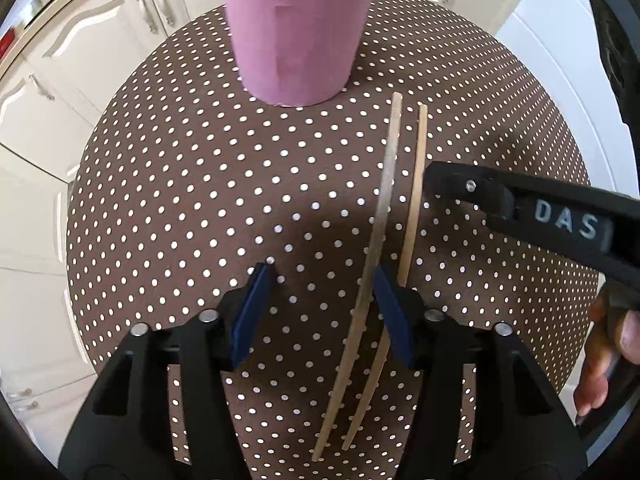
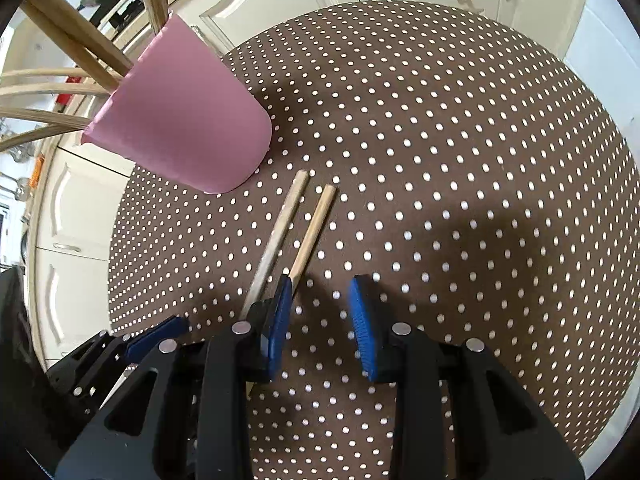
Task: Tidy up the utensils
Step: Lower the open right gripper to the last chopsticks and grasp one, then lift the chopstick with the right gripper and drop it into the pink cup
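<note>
**Two chopsticks on the dotted table, a gripper at each side**

Two wooden chopsticks lie side by side on the round table (image 1: 180, 200), which wears a brown cloth with white dots. The greyer chopstick (image 1: 386, 200) and the paler chopstick (image 1: 416, 200) run nearly parallel, a narrow strip of cloth between them, their far ends stopping just short of the pink cup (image 1: 298, 28). The cup stands upright near the far edge of the table; in the right wrist view it already holds several wooden sticks (image 2: 76, 52).

The left gripper (image 1: 322, 280) points steeply down over the near half of the chopsticks. Its jaws stand apart: the greyer chopstick passes between the blue pads without either pad pressing it, and the paler one runs behind the right-hand pad.

The right gripper (image 2: 320, 292) also has its jaws apart and nothing between them; its left pad sits over the paler chopstick. A hand (image 1: 604, 360) shows at the right rim.

Bare cloth spreads wide on both sides of the chopsticks. White cabinets (image 1: 92, 40) ring the table's far edge.
</note>
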Available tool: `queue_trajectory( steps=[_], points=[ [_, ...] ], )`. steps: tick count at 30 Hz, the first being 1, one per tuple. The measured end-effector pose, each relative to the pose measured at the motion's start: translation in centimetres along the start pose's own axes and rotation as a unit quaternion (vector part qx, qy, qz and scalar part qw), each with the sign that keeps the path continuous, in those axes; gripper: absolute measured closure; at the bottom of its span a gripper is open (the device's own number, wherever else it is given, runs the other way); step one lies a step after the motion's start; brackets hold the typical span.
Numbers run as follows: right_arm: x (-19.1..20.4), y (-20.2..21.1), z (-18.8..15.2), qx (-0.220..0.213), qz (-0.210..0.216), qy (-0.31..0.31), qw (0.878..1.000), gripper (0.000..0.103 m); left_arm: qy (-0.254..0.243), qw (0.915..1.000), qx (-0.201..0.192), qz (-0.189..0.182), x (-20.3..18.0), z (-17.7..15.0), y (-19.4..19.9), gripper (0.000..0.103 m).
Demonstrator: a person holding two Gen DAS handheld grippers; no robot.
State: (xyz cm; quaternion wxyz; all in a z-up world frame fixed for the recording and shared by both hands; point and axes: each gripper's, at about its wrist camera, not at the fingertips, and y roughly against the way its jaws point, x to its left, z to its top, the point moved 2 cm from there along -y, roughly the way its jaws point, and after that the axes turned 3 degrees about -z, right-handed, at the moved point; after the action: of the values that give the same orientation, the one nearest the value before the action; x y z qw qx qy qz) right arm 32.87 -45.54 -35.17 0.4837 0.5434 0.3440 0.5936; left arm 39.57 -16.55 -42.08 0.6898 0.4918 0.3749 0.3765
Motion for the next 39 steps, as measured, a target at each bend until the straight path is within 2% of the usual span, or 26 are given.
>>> queue_trajectory(
  steps=[1, 2, 3, 10, 14, 19, 25, 34, 37, 39],
  points=[
    [0.3, -0.2, 0.2, 0.000, -0.004, 0.004, 1.000, 0.075, 0.000, 1.0000, 0.000, -0.002, 0.1, -0.1, 0.1, 0.059],
    [0.5, -0.3, 0.4, -0.002, -0.010, 0.010, 1.000, 0.075, 0.003, 1.0000, 0.001, -0.009, 0.2, -0.2, 0.2, 0.069],
    [0.9, -0.5, 0.6, -0.002, -0.018, 0.019, 1.000, 0.075, 0.007, 0.9999, 0.002, -0.011, 0.5, -0.4, 0.4, 0.071],
    [3.9, -1.9, 1.8, 0.004, -0.066, 0.081, 0.995, 0.070, 0.026, 0.9995, 0.009, -0.013, 1.8, -2.6, 1.0, 0.076],
    [5.4, -2.6, 1.4, -0.012, -0.102, 0.138, 0.985, 0.079, 0.031, 0.9994, 0.006, -0.016, 2.0, -3.5, 1.3, 0.076],
    [4.0, -2.5, 1.5, 0.002, -0.072, 0.118, 0.990, 0.098, 0.030, 0.9993, 0.001, -0.025, 2.7, -2.1, 1.7, 0.075],
    [1.6, -2.4, 0.6, 0.030, -0.005, 0.062, 0.998, 0.098, 0.007, 0.9996, 0.003, -0.026, 1.4, 0.6, 1.0, 0.075],
    [-1.2, -2.4, -1.4, 0.054, 0.034, 0.033, 0.997, 0.098, -0.015, 0.9999, 0.000, -0.005, -0.4, 3.1, -0.6, 0.075],
    [-2.0, -2.5, -1.1, 0.052, 0.036, 0.029, 0.998, 0.098, -0.033, 0.9993, -0.004, 0.015, -1.7, 3.5, -1.1, 0.084],
    [-2.8, -2.6, -1.6, 0.052, 0.040, 0.025, 0.998, 0.098, -0.034, 0.9994, -0.002, 0.009, -2.0, 3.4, -1.1, 0.094]
  ],
)
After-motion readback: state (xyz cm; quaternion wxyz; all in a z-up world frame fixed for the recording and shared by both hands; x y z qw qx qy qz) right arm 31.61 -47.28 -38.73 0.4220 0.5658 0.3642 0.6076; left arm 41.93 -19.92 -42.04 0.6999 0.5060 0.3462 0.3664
